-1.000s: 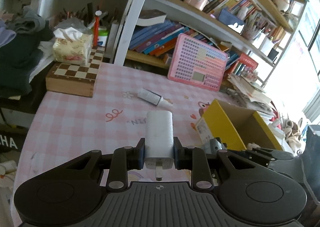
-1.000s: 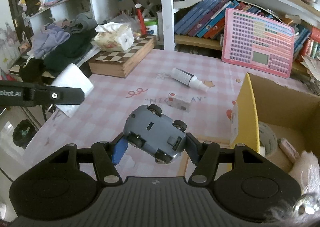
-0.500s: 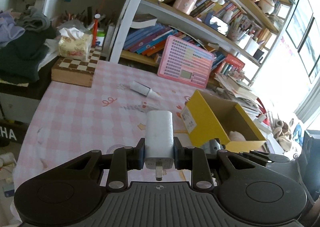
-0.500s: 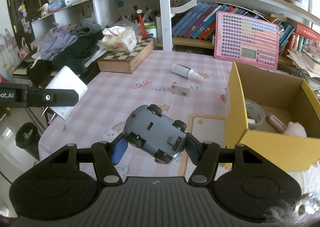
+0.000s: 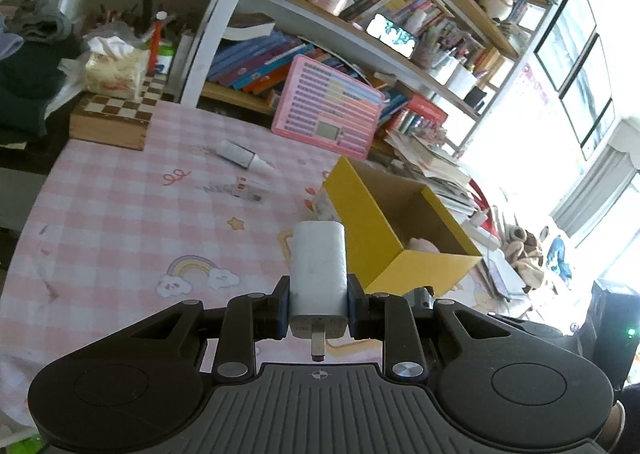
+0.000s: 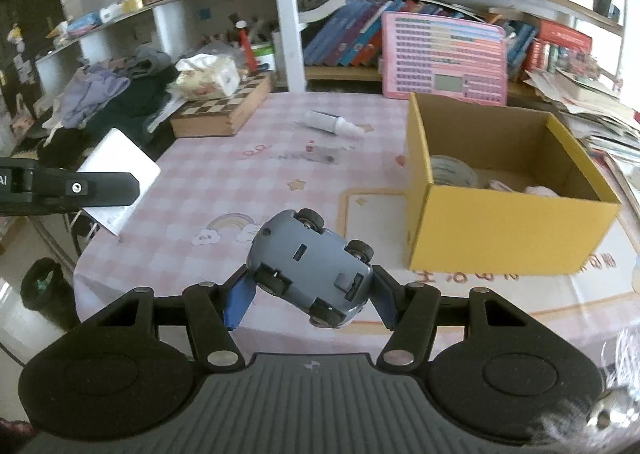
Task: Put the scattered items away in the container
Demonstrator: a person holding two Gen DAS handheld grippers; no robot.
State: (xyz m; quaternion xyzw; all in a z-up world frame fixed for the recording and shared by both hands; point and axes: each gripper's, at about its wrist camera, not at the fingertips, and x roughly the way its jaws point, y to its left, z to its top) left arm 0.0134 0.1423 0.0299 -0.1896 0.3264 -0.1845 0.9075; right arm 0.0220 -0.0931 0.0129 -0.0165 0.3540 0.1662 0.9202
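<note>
My left gripper (image 5: 318, 304) is shut on a white plug adapter (image 5: 318, 266), held above the table's near edge, left of the yellow cardboard box (image 5: 372, 230). It also shows in the right wrist view (image 6: 118, 181). My right gripper (image 6: 310, 294) is shut on a grey-blue toy car (image 6: 310, 266), wheels up, held above the near table edge left of the box (image 6: 508, 230). The box holds a tape roll (image 6: 452, 171) and pink items. A white bottle (image 6: 334, 123) and a small flat packet (image 6: 322, 153) lie on the pink checked tablecloth (image 6: 224, 189).
A chessboard box (image 6: 222, 111) with a tissue pack (image 6: 208, 77) stands at the table's far left. A pink calculator board (image 6: 444, 57) leans on the bookshelf behind. Clothes pile (image 6: 104, 97) at left. Stacked papers (image 6: 592, 109) lie right of the box.
Both grippers have pulled back and risen from the table, each keeping its object. The box and the loose items look farther away.
</note>
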